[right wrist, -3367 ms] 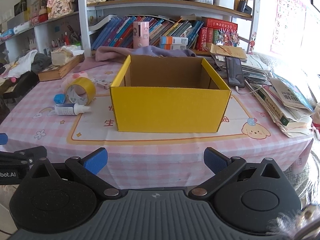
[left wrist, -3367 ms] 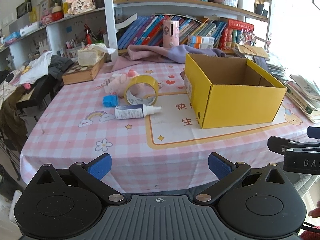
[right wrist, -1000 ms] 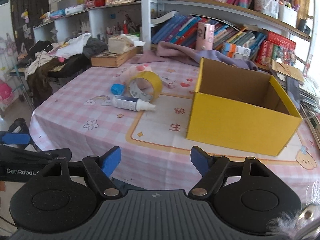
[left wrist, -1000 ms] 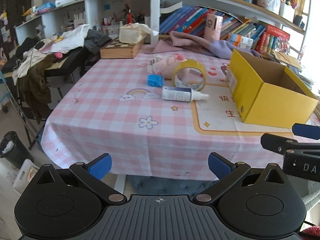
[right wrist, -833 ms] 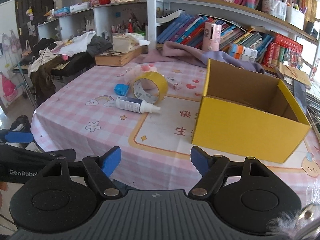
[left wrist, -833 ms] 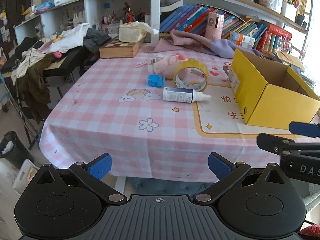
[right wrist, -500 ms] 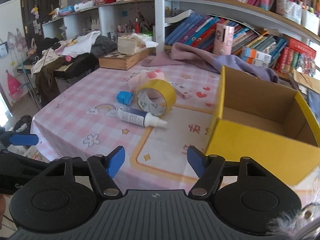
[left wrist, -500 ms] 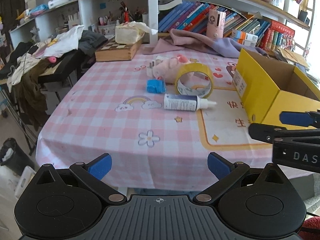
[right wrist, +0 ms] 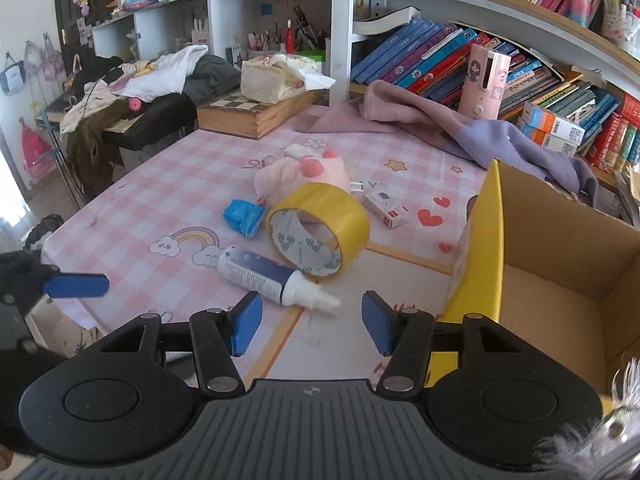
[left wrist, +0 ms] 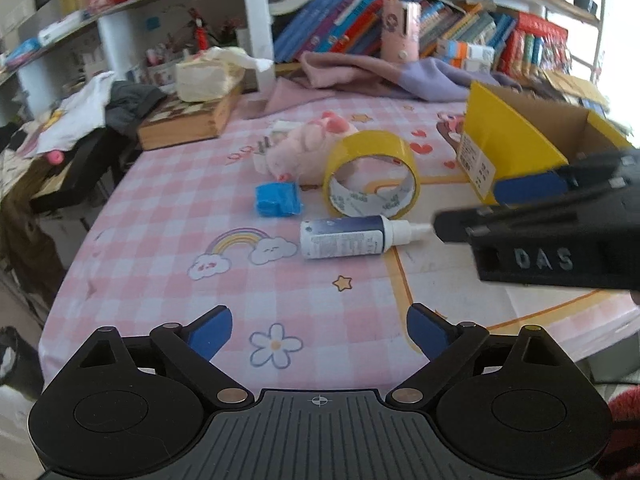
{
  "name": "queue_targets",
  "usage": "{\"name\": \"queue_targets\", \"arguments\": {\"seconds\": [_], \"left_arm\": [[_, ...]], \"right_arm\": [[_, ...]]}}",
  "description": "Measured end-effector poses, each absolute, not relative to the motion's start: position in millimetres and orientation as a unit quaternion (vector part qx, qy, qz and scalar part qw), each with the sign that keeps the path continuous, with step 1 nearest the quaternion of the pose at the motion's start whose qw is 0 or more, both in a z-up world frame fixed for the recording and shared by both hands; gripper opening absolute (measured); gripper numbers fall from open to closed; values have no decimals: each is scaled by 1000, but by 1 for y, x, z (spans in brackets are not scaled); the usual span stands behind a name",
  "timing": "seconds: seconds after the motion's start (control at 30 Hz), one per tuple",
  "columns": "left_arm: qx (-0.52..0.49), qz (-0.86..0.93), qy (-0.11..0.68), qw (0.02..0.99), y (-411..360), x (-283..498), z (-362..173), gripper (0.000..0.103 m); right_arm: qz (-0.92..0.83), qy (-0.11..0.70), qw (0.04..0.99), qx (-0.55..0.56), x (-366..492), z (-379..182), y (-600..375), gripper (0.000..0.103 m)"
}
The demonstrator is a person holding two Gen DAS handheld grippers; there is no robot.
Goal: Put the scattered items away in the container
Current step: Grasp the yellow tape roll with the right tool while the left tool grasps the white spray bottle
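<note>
Right tongs spread empty just short of the white bottle, perhaps not touching, tape roll beside yellow box, left tongs spread empty over pink worktop

Bottle before tape roll

A: Item status?
B: Bottle on its side, white with dark label, nozzle cap toward the box. Tape, yellow roll, stands on edge just behind the bottle, near-touching.
A: Others?
B: Blue wad left of tape, crumpled. Pink plush behind tape, lying flat. Small white carton with red edge, flat, between tape and box.
A: Box?
B: Yellow outside, brown cardboard inside, open top, upright on the desk, right of the items. Visible part of the interior holds nothing.
</note>
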State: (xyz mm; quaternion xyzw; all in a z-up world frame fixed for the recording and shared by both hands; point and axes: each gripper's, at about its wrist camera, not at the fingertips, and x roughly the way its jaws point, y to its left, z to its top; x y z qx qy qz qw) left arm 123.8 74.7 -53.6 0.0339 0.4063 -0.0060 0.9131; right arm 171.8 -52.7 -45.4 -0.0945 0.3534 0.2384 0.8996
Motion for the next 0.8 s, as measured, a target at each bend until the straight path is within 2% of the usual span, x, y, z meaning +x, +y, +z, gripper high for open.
{"name": "queue_targets", "arguments": {"seconds": [0.47, 0.53, 0.6, 0.8], "left_arm": [[128, -82, 402, 903, 71, 180, -66, 95], [148, -90, 405, 898, 69, 190, -69, 90], [165, -104, 402, 894, 67, 198, -71, 89], [215, -157, 403, 876, 59, 224, -81, 81]], "right_arm": [[218, 395, 890, -68, 240, -51, -36, 54], [213, 399, 889, -66, 249, -53, -33, 54], [210, 406, 888, -61, 258, -56, -31, 57], [191, 426, 883, -41, 281, -63, -28, 55]]}}
